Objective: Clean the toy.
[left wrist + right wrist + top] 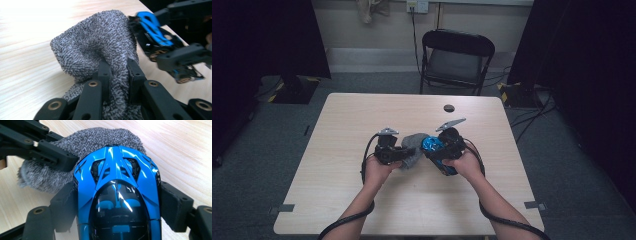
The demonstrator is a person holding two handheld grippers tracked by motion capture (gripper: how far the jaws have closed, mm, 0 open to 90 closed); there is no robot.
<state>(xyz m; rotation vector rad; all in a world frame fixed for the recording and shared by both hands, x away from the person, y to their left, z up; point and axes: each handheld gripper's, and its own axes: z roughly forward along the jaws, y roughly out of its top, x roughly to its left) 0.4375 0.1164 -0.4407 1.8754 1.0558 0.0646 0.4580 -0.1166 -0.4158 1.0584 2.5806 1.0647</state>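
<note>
Over our wooden counter (362, 200), left tongs (116, 72) pinch the grey towel (97, 45); beside it, right tongs (117, 205) clamp the blue toy car (117, 195).

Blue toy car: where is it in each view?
High view: blue toy car at table centre, in the right gripper.
Left gripper view: upper right, behind the grey cloth.
Right gripper view: centre, between the fingers.
Shared landmark: the grey cloth.

Left gripper (404, 153) jaws clamped tight, right gripper (435, 150) jaws spread wide; both hands mid-table, tips facing each other.
</note>
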